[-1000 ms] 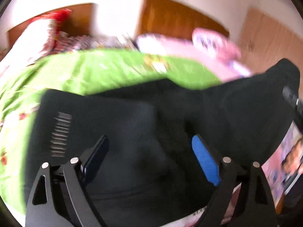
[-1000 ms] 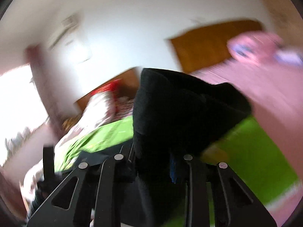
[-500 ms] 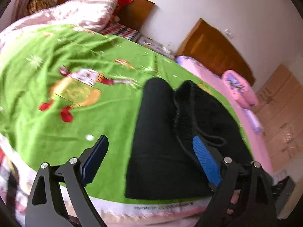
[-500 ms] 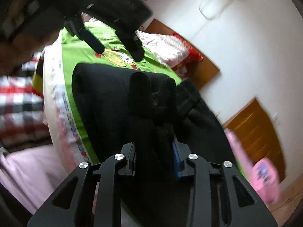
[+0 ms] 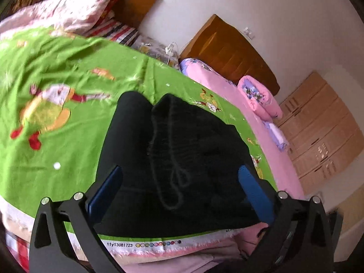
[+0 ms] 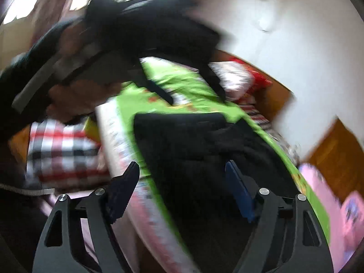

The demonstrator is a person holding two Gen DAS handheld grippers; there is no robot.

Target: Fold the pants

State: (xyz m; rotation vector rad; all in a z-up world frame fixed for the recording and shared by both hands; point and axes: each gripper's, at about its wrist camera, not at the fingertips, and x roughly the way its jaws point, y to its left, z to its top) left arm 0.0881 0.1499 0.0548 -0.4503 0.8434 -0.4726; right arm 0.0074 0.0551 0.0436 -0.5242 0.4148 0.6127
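Note:
The black pants (image 5: 173, 159) lie folded in a compact stack on the green bedspread (image 5: 56, 91), near the bed's front edge, with a drawstring loop on top. My left gripper (image 5: 179, 182) is open and empty, hovering just above the near end of the stack. In the right wrist view the pants (image 6: 204, 145) lie on the same bedspread (image 6: 179, 79), and my right gripper (image 6: 182, 182) is open and empty above their near edge. The left gripper and the hand holding it (image 6: 68, 84) show blurred at upper left there.
Pillows (image 5: 68, 11) and a wooden headboard (image 5: 136, 6) are at the far end of the bed. A second bed with pink bedding (image 5: 257, 97) stands to the right, with cardboard boxes (image 5: 323, 125) beyond. A red checked cloth (image 6: 61, 150) lies below the bed edge.
My right gripper has opened and let go of the pants, which now lie folded on the bed. It has drawn back. The left gripper stays open and has moved closer over the stack.

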